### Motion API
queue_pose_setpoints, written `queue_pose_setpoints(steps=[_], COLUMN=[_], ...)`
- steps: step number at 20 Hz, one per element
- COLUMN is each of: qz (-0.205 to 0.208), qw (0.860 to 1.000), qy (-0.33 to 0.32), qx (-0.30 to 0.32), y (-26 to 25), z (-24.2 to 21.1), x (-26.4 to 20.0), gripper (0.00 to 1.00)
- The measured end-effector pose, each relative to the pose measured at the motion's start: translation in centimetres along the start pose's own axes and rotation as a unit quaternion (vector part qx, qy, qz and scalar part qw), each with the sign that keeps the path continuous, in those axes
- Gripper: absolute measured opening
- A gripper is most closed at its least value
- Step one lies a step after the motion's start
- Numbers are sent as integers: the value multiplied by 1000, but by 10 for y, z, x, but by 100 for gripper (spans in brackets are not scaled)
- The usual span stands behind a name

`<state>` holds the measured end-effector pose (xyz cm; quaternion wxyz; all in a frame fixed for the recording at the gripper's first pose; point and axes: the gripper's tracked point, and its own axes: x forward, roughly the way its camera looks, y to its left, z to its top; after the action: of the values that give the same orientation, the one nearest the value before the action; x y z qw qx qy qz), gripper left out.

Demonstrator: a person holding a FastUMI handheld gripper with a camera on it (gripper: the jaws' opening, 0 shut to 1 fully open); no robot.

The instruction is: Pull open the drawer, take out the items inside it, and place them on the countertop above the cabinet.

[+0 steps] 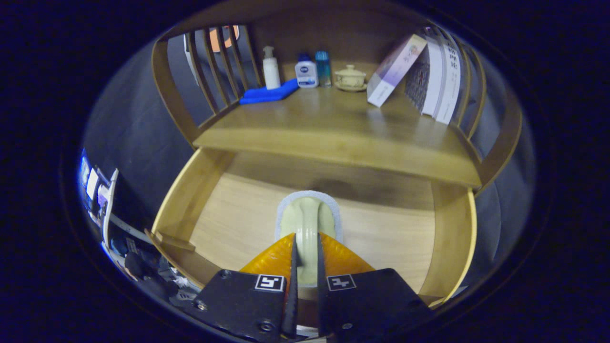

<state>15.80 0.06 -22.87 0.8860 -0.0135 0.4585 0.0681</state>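
The wooden drawer [209,205] stands pulled open below the countertop [333,128]. Inside it lies a pale green scrubbing brush with a white pad [309,216], its raised handle running toward me. My gripper [305,252] is shut on the brush's handle, one finger pressing on each side of it. The near end of the handle is hidden between the fingers. The rest of the drawer floor around the brush is bare wood.
On the countertop stand a white pump bottle [271,69] on a blue cloth [269,93], a small white bottle [306,72], a teal bottle [323,68], a lidded ceramic cup [350,77] and leaning books [429,71]. Slatted wooden rails [214,71] flank both sides.
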Motion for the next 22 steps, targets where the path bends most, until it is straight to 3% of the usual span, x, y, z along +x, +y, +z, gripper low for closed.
queue_pose_setpoints(steps=[6,13,22], qz=[-23,-59,-118], qw=[999,997,992], qy=[-30,-45,-51], qx=[-16,-7,6], y=[0,-6,-29], z=[64,133,167], x=[-13,12,62], gripper=[19,20,19])
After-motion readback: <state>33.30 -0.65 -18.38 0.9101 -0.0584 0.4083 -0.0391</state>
